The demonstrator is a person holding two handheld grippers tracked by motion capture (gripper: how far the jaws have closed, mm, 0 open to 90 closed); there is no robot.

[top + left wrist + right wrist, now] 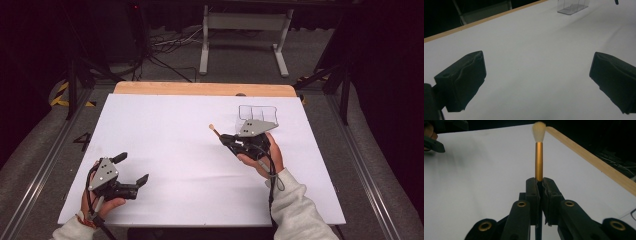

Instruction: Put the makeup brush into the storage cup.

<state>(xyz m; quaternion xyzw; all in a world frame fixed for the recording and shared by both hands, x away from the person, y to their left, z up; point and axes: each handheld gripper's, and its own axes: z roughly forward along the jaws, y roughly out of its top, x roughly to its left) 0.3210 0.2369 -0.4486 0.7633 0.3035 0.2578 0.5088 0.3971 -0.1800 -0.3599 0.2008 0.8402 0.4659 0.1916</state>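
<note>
My right gripper [539, 185] is clamped on a makeup brush [539, 157], held above the desk [165, 130] beside the clear organizer [257, 114]. It looks light, stiff and slick, so I'd grip the handle, not the bristles. My left gripper [134, 169] rests with jaws apart.

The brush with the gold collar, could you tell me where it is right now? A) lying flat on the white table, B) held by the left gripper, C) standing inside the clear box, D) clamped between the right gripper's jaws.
D: the right gripper has its jaws shut on the brush, bristles pointing away, while the left gripper stands open.
</note>
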